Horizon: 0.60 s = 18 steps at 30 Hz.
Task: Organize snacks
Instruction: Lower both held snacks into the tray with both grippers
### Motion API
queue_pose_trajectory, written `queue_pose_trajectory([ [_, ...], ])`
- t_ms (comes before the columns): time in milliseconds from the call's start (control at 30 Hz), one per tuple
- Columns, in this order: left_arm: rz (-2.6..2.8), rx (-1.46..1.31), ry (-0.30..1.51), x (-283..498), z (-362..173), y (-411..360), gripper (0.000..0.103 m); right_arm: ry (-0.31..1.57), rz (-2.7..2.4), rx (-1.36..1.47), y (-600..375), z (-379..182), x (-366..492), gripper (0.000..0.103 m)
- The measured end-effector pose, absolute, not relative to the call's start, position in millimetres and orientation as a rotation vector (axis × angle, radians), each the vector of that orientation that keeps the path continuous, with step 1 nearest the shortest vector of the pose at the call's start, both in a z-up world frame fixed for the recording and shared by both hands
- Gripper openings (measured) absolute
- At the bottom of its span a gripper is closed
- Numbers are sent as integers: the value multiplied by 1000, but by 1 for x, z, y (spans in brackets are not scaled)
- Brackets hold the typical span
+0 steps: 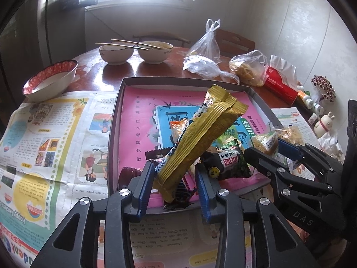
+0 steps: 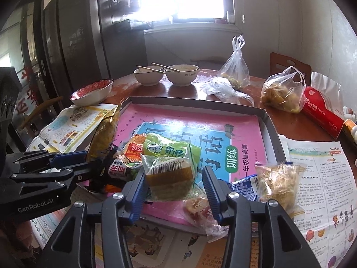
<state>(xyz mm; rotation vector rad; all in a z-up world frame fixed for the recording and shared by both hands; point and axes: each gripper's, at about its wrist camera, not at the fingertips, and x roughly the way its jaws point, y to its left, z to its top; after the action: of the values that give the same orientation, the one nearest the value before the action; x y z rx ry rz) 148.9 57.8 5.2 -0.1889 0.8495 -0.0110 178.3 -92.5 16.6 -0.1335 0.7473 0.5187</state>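
At the near edge of the tray (image 1: 116,120), the left tongs (image 1: 176,185) straddle the lower end of a long gold snack packet (image 1: 200,136), which leans up and away over the pink book cover lining the tray. The blue pads stand either side of it with a gap showing on the right, so the tongs look spread, or at most only loosely closed; I cannot tell that they grip it. Just to the right, the right tongs (image 2: 175,186) are spread around a clear pack with a green label (image 2: 171,163), the pads apart from its sides. Both packs sit in a heap of snacks at the near end of the tray, with a dark bean packet (image 1: 225,160) between them. A pale cracker pack (image 2: 279,185) lies on the newspaper to the right, outside the tray.

Judging by this, the step in hand is picking snacks out of the heap. The next move seems to call for closing squarely on each pack and laying it in the free far part of the tray.

Farther back on the counter (image 1: 156,71) stand three bowls (image 1: 116,53) and plastic bags (image 2: 281,93).
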Motion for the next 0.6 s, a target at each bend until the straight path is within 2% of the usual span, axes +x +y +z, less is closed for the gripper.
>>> queue_pose_trajectory([
  [600, 1, -198, 829, 140, 10, 58, 55, 729, 496, -110, -108, 23, 176, 53],
])
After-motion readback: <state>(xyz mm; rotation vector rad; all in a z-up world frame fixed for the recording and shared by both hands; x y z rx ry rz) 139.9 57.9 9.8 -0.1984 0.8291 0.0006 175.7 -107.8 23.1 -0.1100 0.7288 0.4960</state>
